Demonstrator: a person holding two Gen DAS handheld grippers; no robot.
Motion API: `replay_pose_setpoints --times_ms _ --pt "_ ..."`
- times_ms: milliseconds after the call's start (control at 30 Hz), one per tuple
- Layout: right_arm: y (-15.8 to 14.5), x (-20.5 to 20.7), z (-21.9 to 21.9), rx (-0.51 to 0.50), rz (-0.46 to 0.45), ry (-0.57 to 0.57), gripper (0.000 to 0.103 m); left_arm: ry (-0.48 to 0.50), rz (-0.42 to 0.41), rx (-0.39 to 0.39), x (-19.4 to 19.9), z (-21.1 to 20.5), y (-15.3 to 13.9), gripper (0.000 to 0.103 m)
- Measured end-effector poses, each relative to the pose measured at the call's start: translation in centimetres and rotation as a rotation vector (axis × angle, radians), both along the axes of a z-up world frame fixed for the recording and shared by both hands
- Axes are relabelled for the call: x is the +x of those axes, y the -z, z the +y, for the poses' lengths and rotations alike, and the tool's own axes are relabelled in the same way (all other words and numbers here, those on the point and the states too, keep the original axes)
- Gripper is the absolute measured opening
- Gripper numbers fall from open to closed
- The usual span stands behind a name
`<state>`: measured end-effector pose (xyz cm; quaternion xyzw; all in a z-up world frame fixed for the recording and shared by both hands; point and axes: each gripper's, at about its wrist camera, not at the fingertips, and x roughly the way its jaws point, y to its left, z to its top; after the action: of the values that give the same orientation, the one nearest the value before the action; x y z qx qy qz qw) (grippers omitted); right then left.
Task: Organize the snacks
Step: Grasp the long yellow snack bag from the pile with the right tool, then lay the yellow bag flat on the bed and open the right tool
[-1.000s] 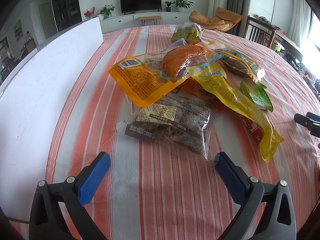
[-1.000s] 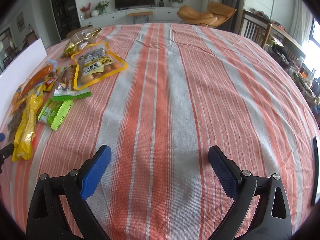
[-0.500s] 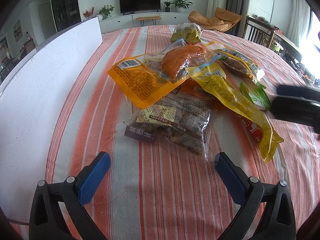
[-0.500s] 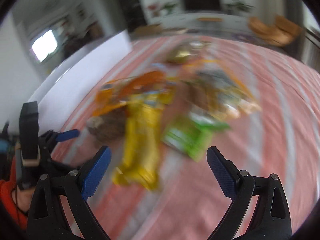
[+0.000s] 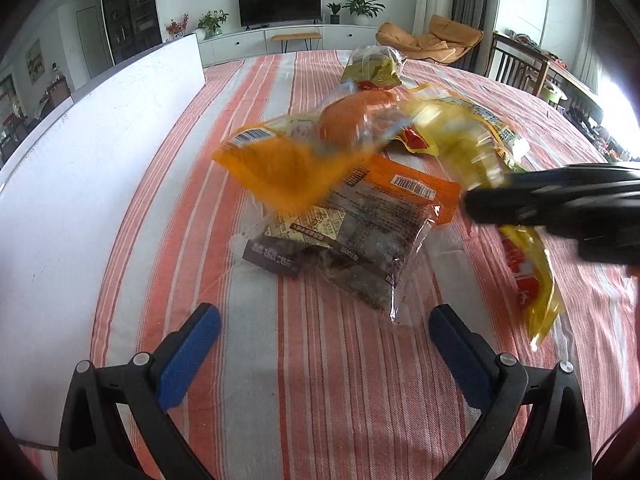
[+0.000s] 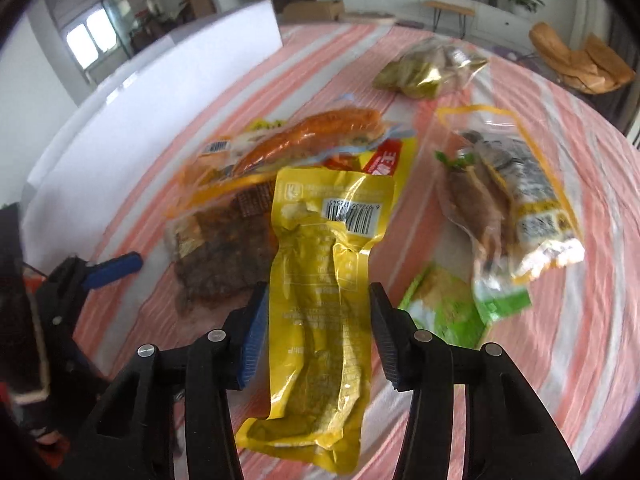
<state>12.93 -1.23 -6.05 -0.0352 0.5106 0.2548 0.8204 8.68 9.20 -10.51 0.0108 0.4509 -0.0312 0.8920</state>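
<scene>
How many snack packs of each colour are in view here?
Yellow: 2, long yellow pack, yellow-edged pack
Orange: 2, orange pack, orange-topped jerky pack
Red-and-yellow pack: 1
Gold bag: 1
Green packs: 2
Total: 8

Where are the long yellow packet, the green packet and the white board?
long yellow packet (image 6: 320, 304): right wrist view, on its middle between the jaws.
green packet (image 6: 448, 312): right wrist view, on its pale printed face.
white board (image 5: 80, 168): left wrist view, on its broad white face.

A home living room: a wall TV (image 5: 279, 2) above a white cabinet (image 5: 304, 38), potted plants (image 5: 362, 4), an orange lounge chair (image 5: 430, 38), a striped-cloth desk (image 5: 320, 380).
</scene>
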Motion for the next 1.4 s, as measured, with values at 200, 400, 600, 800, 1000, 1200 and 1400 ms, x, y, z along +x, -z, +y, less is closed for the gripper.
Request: replay_pose_setpoints --times_ms 200,400,600,800,1000,1200,1400 --pt "-3.3 -3.4 -6.2 0.152 -0.058 0.122 0.051 0.000 0.000 0.000 0.0 0.0 0.0 0.103" --pt "-4.2 -4.7 -13.1 0.278 -0.042 0.287 0.052 -0.001 0.000 0.000 0.0 0.0 0.0 0.103" --pt "-2.7 -3.7 -17.9 0.558 -0.011 0.366 0.052 -0.001 0.000 0.000 0.0 0.0 0.0 0.103" --pt "-3.1 -3.9 -20.6 0.771 -0.017 0.389 0.052 -0.002 0.000 0.000 0.0 0.0 0.0 0.103" --pt "-3.6 -4.0 -23.7 0.811 0.083 0.410 0.052 -0.002 0.000 0.000 0.0 0.0 0.0 0.103" --pt "-5.8 -4.5 -23.6 0.412 -0.023 0.461 0.052 -0.002 0.000 0.001 0.0 0.0 0.0 0.103" --pt "-3.8 -3.9 -17.8 0.007 -0.193 0.432 0.085 -0.002 0.000 0.001 0.1 0.0 0.0 0.103"
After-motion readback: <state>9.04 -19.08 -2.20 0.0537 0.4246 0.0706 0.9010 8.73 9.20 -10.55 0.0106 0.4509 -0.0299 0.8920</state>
